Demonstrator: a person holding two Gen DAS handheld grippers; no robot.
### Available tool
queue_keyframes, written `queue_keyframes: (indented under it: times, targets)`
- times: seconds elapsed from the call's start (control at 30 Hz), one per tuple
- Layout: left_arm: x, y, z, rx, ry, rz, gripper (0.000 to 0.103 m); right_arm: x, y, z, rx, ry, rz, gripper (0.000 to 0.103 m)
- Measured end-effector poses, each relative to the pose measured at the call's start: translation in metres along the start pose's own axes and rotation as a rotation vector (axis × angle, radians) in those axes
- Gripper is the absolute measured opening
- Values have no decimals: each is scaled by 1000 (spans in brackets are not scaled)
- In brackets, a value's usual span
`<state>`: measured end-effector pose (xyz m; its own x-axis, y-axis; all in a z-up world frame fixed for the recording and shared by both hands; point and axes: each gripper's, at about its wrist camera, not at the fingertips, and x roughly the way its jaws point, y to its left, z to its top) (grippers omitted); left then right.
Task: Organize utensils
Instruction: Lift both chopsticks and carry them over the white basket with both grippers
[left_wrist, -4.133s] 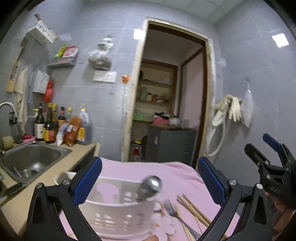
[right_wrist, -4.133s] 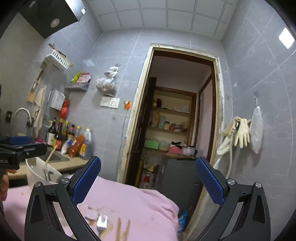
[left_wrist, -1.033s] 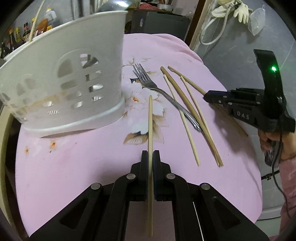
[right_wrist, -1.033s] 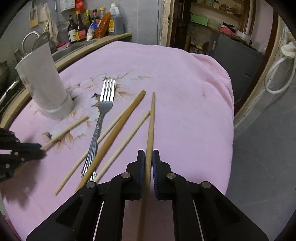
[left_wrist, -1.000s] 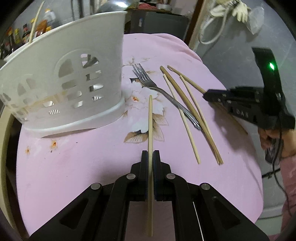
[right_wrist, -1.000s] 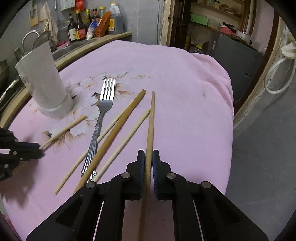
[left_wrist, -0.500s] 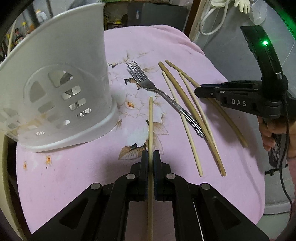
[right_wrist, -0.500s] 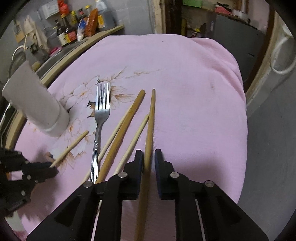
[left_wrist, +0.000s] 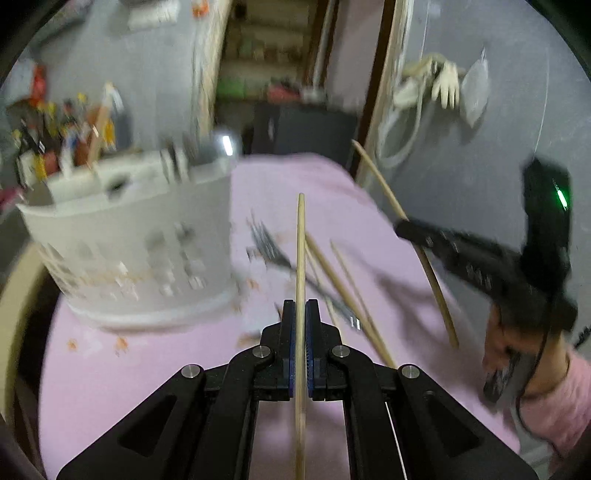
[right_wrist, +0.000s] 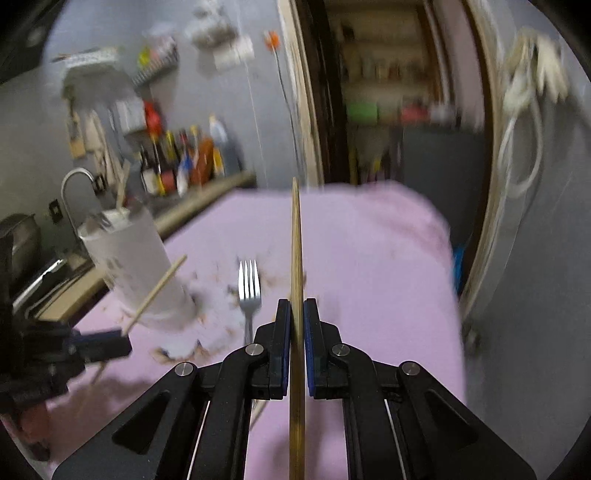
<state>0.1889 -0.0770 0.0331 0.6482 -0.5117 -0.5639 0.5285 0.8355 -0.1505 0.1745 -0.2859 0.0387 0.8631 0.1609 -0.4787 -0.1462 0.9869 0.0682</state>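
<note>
Pink floral tablecloth (left_wrist: 140, 369), grey-tiled kitchen wall and open doorway behind; both views motion-blurred.

Left wrist view:
- Left gripper (left_wrist: 301, 343): jaws clamped on a pale chopstick (left_wrist: 301, 258). Half a second ago its tip lay on the cloth; now the stick is lifted, tip in the air just right of the white utensil basket (left_wrist: 129, 240).
- Basket: on the cloth, a ladle bowl (left_wrist: 221, 146) showing above its rim.
- Fork (left_wrist: 273, 254) and loose chopsticks (left_wrist: 347, 291): flat on the cloth right of the basket, unmoved.
- Right gripper (left_wrist: 402, 225): well right of the basket, clamped on a darker chopstick (left_wrist: 432, 280), which was flat on the cloth before and is now raised and tilted. A hand (left_wrist: 506, 343) with a pink sleeve holds the tool.

Right wrist view:
- Right gripper (right_wrist: 294, 343): jaws pressed onto the darker chopstick (right_wrist: 295, 258), now clear of the cloth (right_wrist: 369, 277).
- Basket (right_wrist: 136, 269): to the left, near the counter edge.
- Fork (right_wrist: 248, 288): on the cloth just right of the basket.
- Left gripper (right_wrist: 125, 341): below the basket, pale chopstick (right_wrist: 155, 291) slanting up across the basket's front.
</note>
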Motion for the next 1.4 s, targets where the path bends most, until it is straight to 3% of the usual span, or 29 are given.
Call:
queue_keyframes:
  times: [0.2,0.33,0.57,0.67,0.83,0.93,1.1,1.4]
  targets:
    - [-25,-9,14,20,-263,108,3,-40,40,2,-90,-297,-105,5]
    - [-37,-7,25,31,-414,144,3,-51,67,12,-144,-444,-118,5]
    - [-76,32,55,-49,-583,96,3,-63,95,37,-189,-609,-91,5]
    - [-95,53,72,-79,-658,119,3,-64,107,50,-187,-669,-71,5]
    - [-115,92,92,-150,-723,127,3,-54,123,75,-159,-750,-33,5]
    - [-116,119,101,-202,-746,121,3,-43,124,91,-79,-761,33,5]
    - [-103,162,99,-287,-742,115,3,-19,122,104,27,-755,132,5]
    - [-70,200,84,-412,-708,146,3,24,112,107,91,-693,188,5]
